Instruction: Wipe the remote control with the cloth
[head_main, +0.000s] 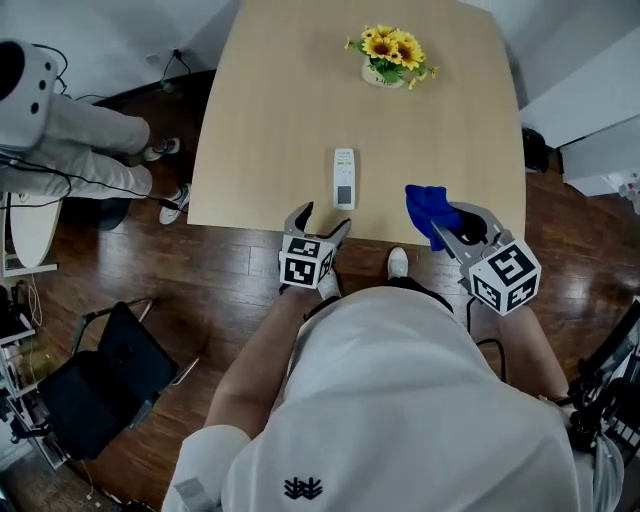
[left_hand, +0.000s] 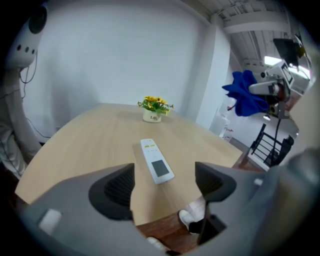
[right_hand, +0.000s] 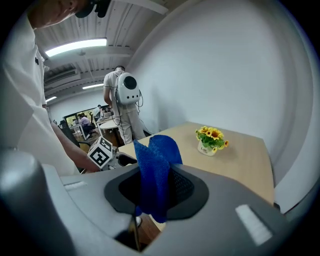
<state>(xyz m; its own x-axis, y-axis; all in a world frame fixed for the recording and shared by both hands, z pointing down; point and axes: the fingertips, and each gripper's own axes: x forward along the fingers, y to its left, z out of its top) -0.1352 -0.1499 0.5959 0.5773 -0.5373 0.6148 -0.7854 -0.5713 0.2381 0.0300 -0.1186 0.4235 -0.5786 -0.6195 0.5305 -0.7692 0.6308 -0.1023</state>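
A white remote control (head_main: 344, 177) (left_hand: 155, 160) lies flat near the front edge of the light wooden table (head_main: 270, 120). My left gripper (head_main: 318, 223) (left_hand: 164, 182) hangs just off that edge, a little nearer than the remote, open with nothing between its jaws. A blue cloth (head_main: 428, 208) (right_hand: 156, 172) sticks up out of my right gripper (head_main: 449, 224) (right_hand: 156, 187), which is shut on it and sits at the front edge to the right of the remote. From the left gripper view the cloth (left_hand: 245, 99) shows at the upper right.
A small pot of yellow sunflowers (head_main: 391, 56) (left_hand: 155, 109) (right_hand: 211, 139) stands at the far side of the table. A seated person's legs (head_main: 90, 150) are at the table's left. A black chair (head_main: 100, 375) stands on the wooden floor at the lower left.
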